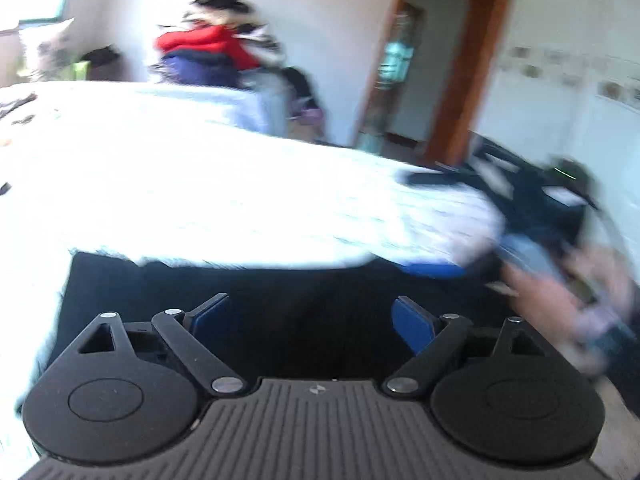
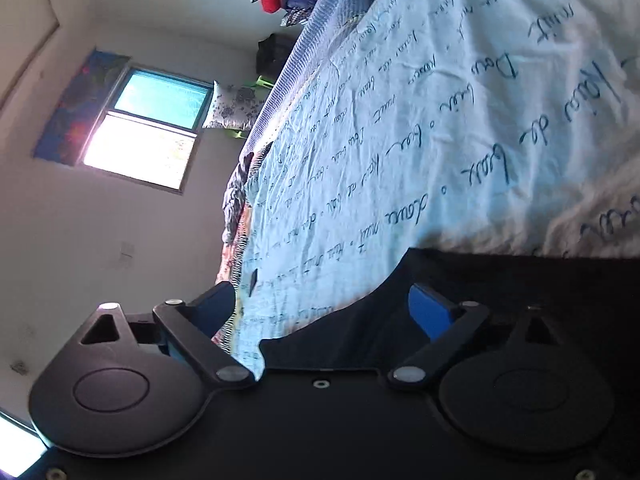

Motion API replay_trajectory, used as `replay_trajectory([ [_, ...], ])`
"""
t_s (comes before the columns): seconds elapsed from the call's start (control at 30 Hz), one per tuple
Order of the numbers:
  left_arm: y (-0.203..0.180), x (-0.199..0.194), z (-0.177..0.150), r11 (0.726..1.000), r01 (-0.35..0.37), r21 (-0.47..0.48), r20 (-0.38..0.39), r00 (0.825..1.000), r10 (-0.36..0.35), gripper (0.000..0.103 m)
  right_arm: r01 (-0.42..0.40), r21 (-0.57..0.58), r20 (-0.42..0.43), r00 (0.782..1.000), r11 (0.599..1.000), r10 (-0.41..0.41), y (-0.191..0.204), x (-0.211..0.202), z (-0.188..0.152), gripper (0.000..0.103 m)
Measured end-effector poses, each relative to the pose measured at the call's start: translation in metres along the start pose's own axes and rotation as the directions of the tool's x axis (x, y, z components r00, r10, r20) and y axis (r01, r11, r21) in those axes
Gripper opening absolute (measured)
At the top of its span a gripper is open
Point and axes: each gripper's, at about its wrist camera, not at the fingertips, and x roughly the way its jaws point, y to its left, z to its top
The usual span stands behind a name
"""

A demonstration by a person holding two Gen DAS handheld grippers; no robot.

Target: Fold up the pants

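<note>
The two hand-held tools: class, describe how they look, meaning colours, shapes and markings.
Both match. The left tool has blue finger pads on black link arms with silver rivets, two round black discs, and a ribbed grey body bearing a small logo. The right tool has the same blue pads, black links and discs, on a smooth black body.

Left wrist view: low over dark pants (image 1: pixel 280 300), facing across bed (image 1: pixel 200 180). Right wrist view: rolled sideways, close over the same pants and bed.
</note>
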Motion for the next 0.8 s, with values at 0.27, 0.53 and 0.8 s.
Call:
replay_trajectory([
  [0.27,0.053,0.089,0.019,0.984,-0.123,-0.126,-0.207,0.974,0.095,0.082,0.091,0.056,-0.037,0.995,0.994,-0.089,-0.045,0.069,-0.006,0.057],
  [0.53,0.010,0.024,0.002,0.994,-0.086,-0.072,-0.087,0.993,0.079,0.103,0.037,-0.017,0.074,0.997,0.999,-0.036,-0.036,-0.031,-0.052,0.102],
  [0.8,-0.028,-0.017,-0.059,0.993,-0.108,0.042,0.117,0.988,0.103,0.100,0.138,-0.061,0.159,0.979,0.989,-0.127,-0.035,-0.118,-0.065,0.091],
])
